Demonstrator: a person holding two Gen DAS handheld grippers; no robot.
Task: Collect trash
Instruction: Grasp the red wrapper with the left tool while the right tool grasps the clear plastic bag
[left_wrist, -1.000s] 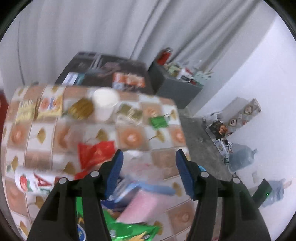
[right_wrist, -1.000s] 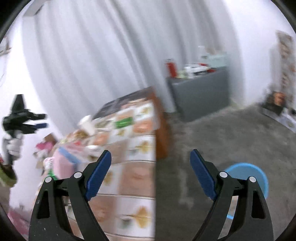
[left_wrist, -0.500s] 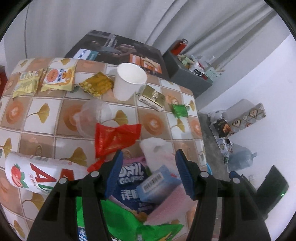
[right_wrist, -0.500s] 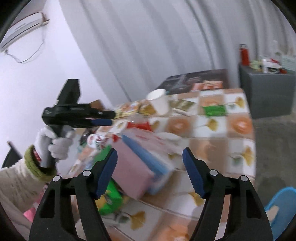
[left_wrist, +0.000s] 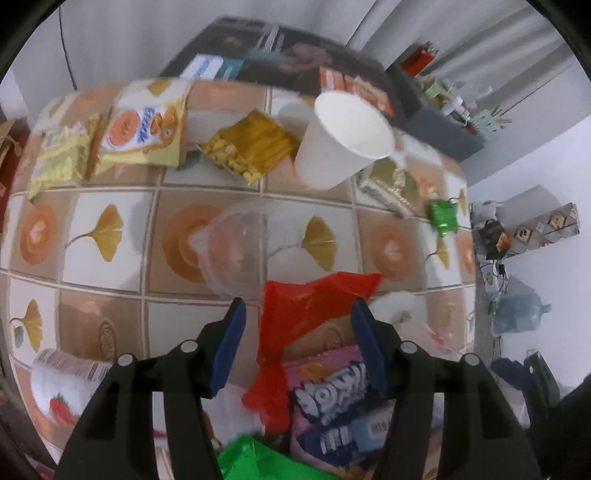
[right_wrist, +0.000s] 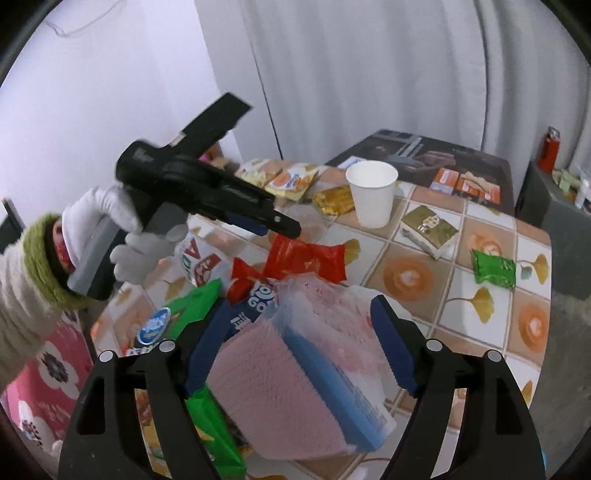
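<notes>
1. Left gripper (left_wrist: 298, 310): hung over the table (left_wrist: 110, 229), on the near side of the paper cup (left_wrist: 340, 140), pointing down. Jaws spread apart, pinched nothing.
2. Red wrapper (left_wrist: 310, 317): lay flat on the table, well in front of the cup, under the gap between the left jaws. Touched neither pad.
3. Right gripper (right_wrist: 299, 306): sat low over the pile of trash, far in front of the cup. Jaws wide and just been opening more.
4. Pink tissue pack (right_wrist: 295, 387): lay between the right jaws, close to both pads. Did not look squeezed.
5. Blue snack bag (left_wrist: 332, 398) and green bag (right_wrist: 195, 306): lay in the same pile as the pink pack, further from the cup than the red wrapper.
6. Clear plastic lid (left_wrist: 236, 251): rested between the cup and the red wrapper.
7. Yellow snack packets (left_wrist: 144, 125): lay to the left of the cup.
8. Corn packet (left_wrist: 251, 147): lay just left of the cup.
9. Gold box (right_wrist: 428, 225): sat just right of the cup, with a small green packet (left_wrist: 443, 218) a bit further right.
10. Cup: stood upright, open end up.
11. Gloved hand (right_wrist: 110, 218): held the left gripper's handle, far left of the cup.
</notes>
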